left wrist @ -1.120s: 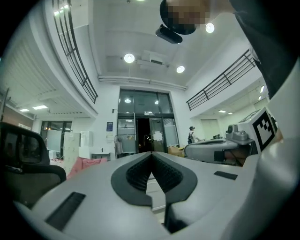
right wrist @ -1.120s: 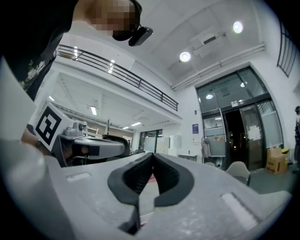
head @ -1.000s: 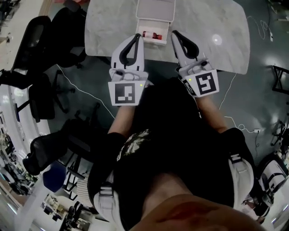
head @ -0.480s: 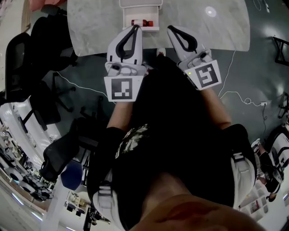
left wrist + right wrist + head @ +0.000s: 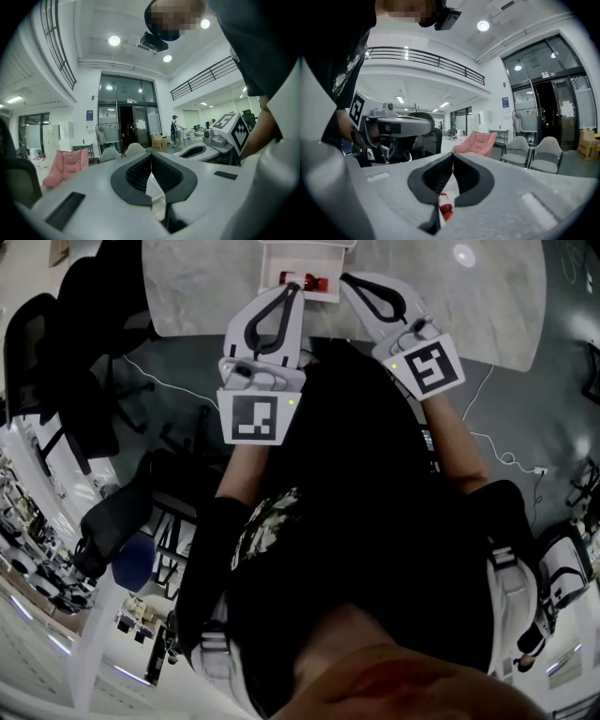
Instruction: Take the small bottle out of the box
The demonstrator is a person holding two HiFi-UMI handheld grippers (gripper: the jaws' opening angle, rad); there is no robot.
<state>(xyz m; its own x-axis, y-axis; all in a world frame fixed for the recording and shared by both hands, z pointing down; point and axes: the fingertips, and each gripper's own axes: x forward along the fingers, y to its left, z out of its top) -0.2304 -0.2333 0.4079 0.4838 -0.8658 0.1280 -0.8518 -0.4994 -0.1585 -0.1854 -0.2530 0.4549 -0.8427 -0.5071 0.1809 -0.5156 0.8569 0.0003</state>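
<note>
A small red bottle point(image 5: 302, 280) lies in an open white box point(image 5: 323, 255) on the marble table point(image 5: 206, 287) at the top of the head view. My left gripper point(image 5: 297, 287) is shut and empty, its tips at the box's near edge by the bottle. My right gripper point(image 5: 344, 279) is also shut and empty, its tips at the box's near right corner. In the right gripper view the red bottle point(image 5: 444, 207) shows below the closed jaws, with the left gripper point(image 5: 393, 125) to the left. In the left gripper view a bit of the white box point(image 5: 154, 190) shows under the closed jaws.
Black office chairs point(image 5: 66, 362) stand left of the table. Cables point(image 5: 492, 451) run over the grey floor on the right. The person's dark torso fills the lower middle of the head view. Behind the table are a pink seat point(image 5: 476, 140) and grey chairs point(image 5: 534, 159).
Both grippers have moved forward and down, from short of the table edge to the box's near edge. Both have stayed shut.
</note>
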